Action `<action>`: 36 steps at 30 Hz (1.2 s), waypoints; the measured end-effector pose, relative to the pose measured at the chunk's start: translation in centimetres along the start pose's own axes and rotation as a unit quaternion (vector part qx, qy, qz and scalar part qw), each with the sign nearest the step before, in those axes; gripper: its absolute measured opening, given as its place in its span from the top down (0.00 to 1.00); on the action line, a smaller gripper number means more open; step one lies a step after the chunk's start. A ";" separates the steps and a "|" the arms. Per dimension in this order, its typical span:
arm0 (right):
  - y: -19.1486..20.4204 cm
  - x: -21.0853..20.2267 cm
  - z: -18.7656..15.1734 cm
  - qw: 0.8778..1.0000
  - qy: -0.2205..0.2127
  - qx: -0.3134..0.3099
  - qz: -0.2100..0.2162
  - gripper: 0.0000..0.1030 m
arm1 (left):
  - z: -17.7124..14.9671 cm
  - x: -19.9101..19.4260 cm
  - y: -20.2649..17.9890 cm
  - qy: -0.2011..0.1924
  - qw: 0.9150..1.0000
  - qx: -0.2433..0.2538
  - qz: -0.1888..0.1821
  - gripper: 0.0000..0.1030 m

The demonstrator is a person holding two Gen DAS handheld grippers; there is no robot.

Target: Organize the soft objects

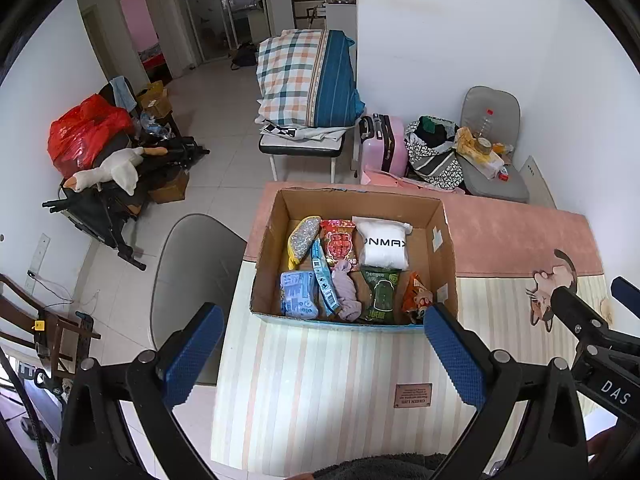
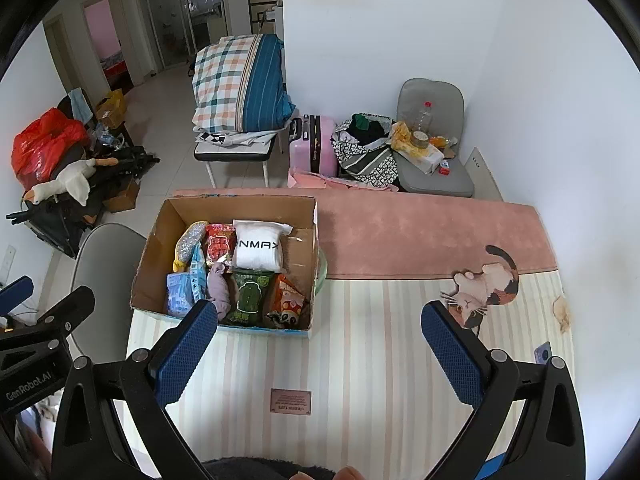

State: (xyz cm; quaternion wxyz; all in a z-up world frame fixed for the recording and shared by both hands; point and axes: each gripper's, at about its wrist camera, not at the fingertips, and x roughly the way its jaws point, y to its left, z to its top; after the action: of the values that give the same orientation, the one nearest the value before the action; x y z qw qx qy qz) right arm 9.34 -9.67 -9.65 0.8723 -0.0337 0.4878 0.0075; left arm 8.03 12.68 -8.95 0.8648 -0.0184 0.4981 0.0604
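Observation:
An open cardboard box [image 1: 272, 236] [image 2: 150, 264] stands on the striped mat. It holds several soft items: a white pouch [image 1: 383, 246] [image 2: 258, 250], a red snack bag [image 1: 338, 242], a green packet [image 1: 382, 294] [image 2: 248, 296], a purple cloth [image 1: 346, 290] [image 2: 220, 286], a blue packet [image 1: 298, 294] [image 2: 180, 294], an orange bag [image 1: 416, 298] [image 2: 288, 300] and a silver scrubber [image 1: 304, 236]. My left gripper [image 1: 324, 336] is open and empty, just in front of the box. My right gripper [image 2: 320, 332] is open and empty, to the right of the box over the mat.
The striped mat [image 1: 320, 380] [image 2: 360, 360] with a cat picture [image 2: 484, 288] covers the table, with a pink band behind. A grey chair [image 1: 192, 264] stands left of the table. Behind are a pink suitcase [image 1: 382, 144], bags, another chair and a bedding-laden bench [image 1: 308, 80].

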 end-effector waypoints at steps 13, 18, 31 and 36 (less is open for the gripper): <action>0.0 -0.2 0.0 1.000 0.000 -0.001 0.000 0.00 | 0.2 0.3 -0.1 0.001 1.000 0.003 -0.006 0.00; -0.2 -0.4 0.1 1.000 0.002 -0.001 0.000 0.00 | 0.1 0.3 -0.2 0.005 1.000 0.004 -0.011 0.00; -0.5 -0.8 0.0 1.000 0.000 -0.005 -0.002 0.00 | 0.1 0.5 -0.3 0.007 1.000 0.005 -0.015 0.00; -0.6 -0.9 0.0 1.000 0.000 -0.006 -0.002 0.00 | 0.1 0.5 -0.2 0.008 1.000 0.005 -0.016 0.00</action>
State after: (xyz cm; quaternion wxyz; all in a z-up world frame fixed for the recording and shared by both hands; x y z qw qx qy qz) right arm 8.92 -10.28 -8.87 0.8719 -0.0401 0.4879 0.0093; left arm 8.34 12.56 -9.36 0.8618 -0.0227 0.5049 0.0439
